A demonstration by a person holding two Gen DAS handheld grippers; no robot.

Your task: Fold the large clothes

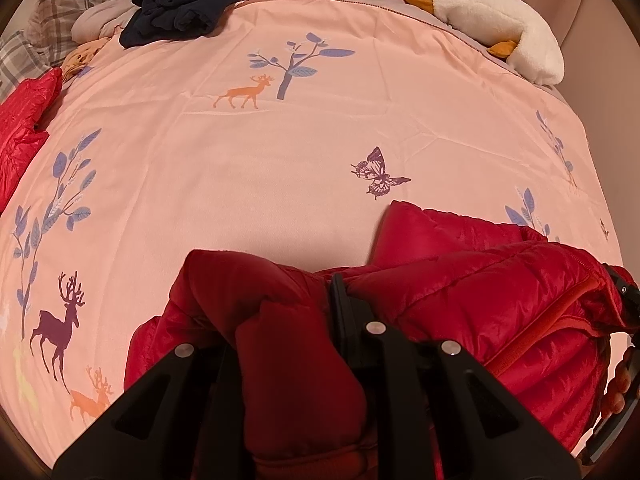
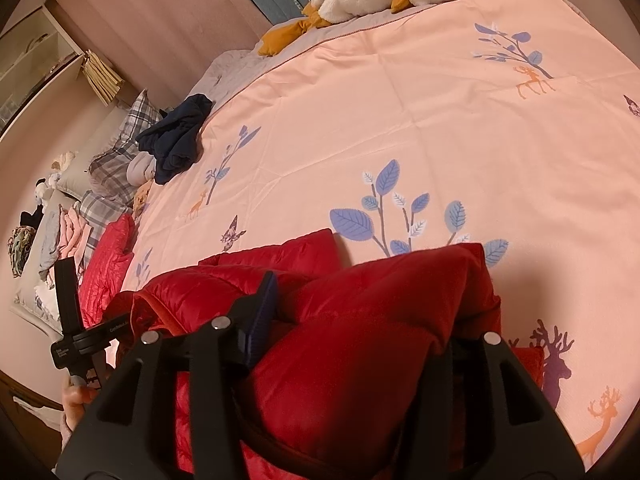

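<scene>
Red padded jacket (image 1: 460, 300) bunches at lower frame, pinched by our left gripper (image 1: 296, 340) and right gripper (image 2: 360, 344), stretched between us

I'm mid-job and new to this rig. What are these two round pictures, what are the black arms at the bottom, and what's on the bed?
No robot here: a person holds a two-finger gripper in each hand, and a fisheye camera on each looks forward along its fingers. One picture is the left wrist view, the other the right wrist view.

The left gripper and the right gripper each clamp a bunch of the same red puffer jacket, gathered at the near edge of the bed.

It lies on a pink quilt printed with deer, trees and butterflies. Farther off are a crumpled navy garment, a white and mustard plush toy, plaid pillows and a second red quilted piece at the left edge.
</scene>
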